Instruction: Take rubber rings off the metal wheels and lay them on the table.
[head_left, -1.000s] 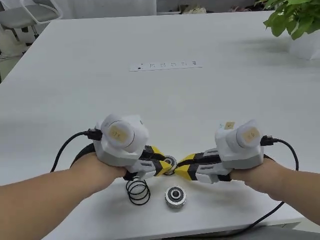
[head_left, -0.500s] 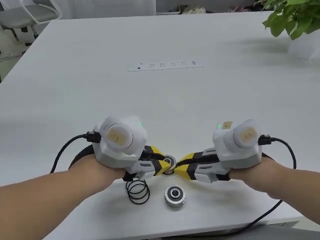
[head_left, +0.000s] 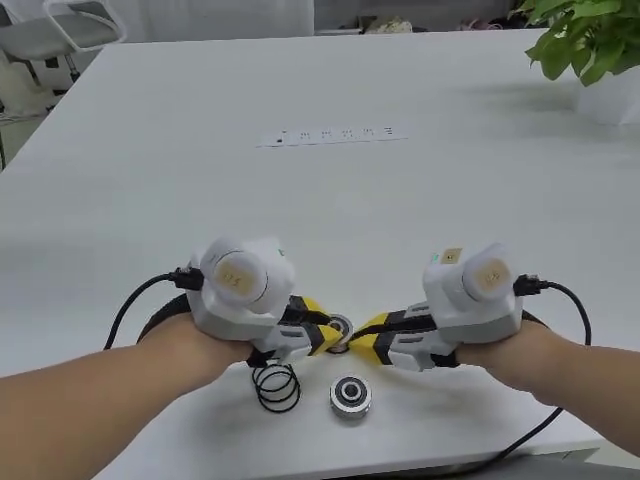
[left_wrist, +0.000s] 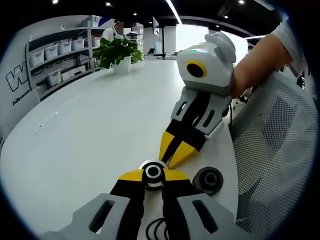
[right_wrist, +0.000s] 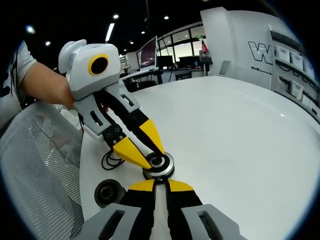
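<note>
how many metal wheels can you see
2. One metal wheel is at the meeting tips of the left gripper and right gripper; the second wheel lies free on the table, nearer the person. None looks hidden.

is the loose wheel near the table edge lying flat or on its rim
Flat: the loose wheel shows its round face upward on the table.

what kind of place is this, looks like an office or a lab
Probably an open office or lab showroom: a big white table, wall shelves lined with storage boxes, monitors on desks behind, and a potted plant.
</note>
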